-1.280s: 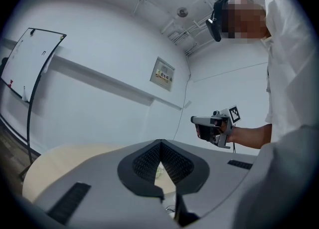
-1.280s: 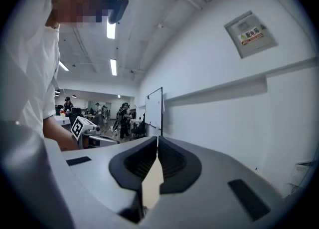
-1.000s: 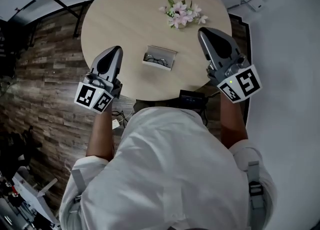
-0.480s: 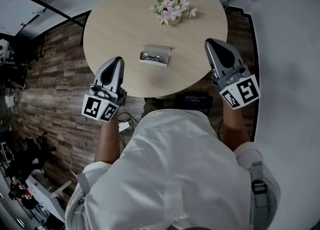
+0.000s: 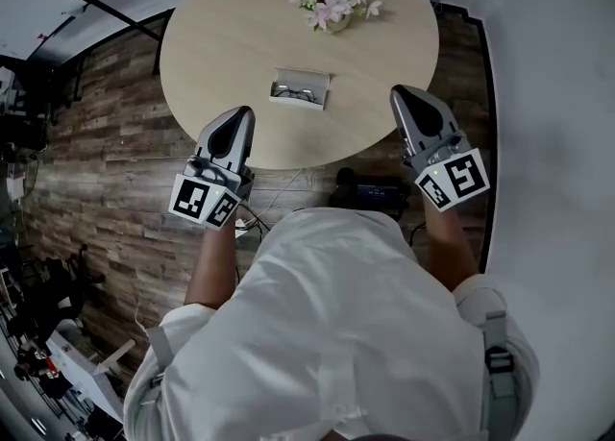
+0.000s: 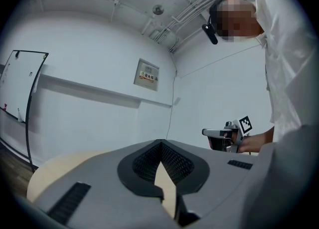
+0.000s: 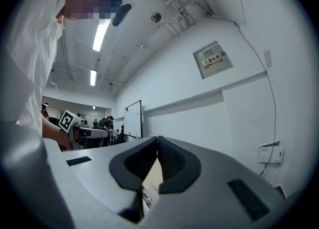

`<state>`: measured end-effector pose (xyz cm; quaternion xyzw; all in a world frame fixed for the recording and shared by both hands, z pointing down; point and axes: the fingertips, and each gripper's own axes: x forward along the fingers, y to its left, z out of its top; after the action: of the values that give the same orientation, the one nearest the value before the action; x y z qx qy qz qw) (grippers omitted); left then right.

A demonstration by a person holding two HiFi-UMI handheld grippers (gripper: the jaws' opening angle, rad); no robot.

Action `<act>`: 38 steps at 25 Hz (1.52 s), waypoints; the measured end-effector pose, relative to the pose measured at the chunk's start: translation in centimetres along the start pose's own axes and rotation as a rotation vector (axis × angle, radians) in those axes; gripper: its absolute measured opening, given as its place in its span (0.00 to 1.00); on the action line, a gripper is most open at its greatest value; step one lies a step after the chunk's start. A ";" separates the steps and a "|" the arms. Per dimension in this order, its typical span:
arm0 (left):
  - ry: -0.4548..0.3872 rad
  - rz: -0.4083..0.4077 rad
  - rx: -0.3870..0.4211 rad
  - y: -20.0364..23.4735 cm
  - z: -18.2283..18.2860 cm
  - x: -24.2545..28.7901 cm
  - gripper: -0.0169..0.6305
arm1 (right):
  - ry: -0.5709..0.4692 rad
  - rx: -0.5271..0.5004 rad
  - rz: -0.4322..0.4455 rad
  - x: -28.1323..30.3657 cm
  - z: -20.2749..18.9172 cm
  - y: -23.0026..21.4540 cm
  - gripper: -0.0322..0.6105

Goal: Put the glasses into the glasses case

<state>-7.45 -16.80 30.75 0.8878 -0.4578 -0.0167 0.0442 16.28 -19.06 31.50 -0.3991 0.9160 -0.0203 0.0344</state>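
An open pale glasses case [image 5: 301,89] lies on the round wooden table [image 5: 231,26], with dark-framed glasses [image 5: 293,94] inside it. My left gripper [image 5: 240,115] hovers at the table's near edge, left of and nearer than the case, its jaws shut on nothing. My right gripper [image 5: 402,95] hangs over the near right edge, well right of the case, also shut and empty. In the left gripper view the left gripper [image 6: 160,144] points at a white wall. The right gripper view shows the right gripper [image 7: 158,139] with its tips together.
A small bunch of pink and white flowers [image 5: 332,3] stands at the table's far side. A black box [image 5: 370,189] with cables sits on the wood floor under the near edge. A white wall runs along the right.
Both grippers have drawn back toward the table's near edge, and the left one has shifted right. The case with the glasses has stayed put on the table.
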 end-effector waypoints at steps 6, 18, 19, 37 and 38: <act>0.008 0.000 0.001 -0.6 -0.9 -4.4 0.05 | 0.048 -0.009 -0.039 -0.9 -0.8 4.5 0.09; 0.020 0.041 -0.021 -2.5 -3.8 -14.7 0.05 | 0.105 -0.028 -0.029 -4.9 -3.4 15.3 0.09; 0.020 0.045 -0.023 -2.7 -4.0 -15.2 0.05 | 0.109 -0.031 -0.039 -5.4 -3.6 15.7 0.09; 0.038 0.056 -0.083 -3.8 -7.8 -17.5 0.04 | 0.140 0.025 -0.173 -10.3 -6.0 17.5 0.09; 0.040 0.054 -0.088 -3.8 -7.9 -17.5 0.04 | 0.139 0.024 -0.176 -10.4 -5.9 17.6 0.09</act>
<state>-13.96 0.20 38.09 0.8724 -0.4795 -0.0181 0.0928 10.00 0.61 36.77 -0.4750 0.8774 -0.0621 -0.0265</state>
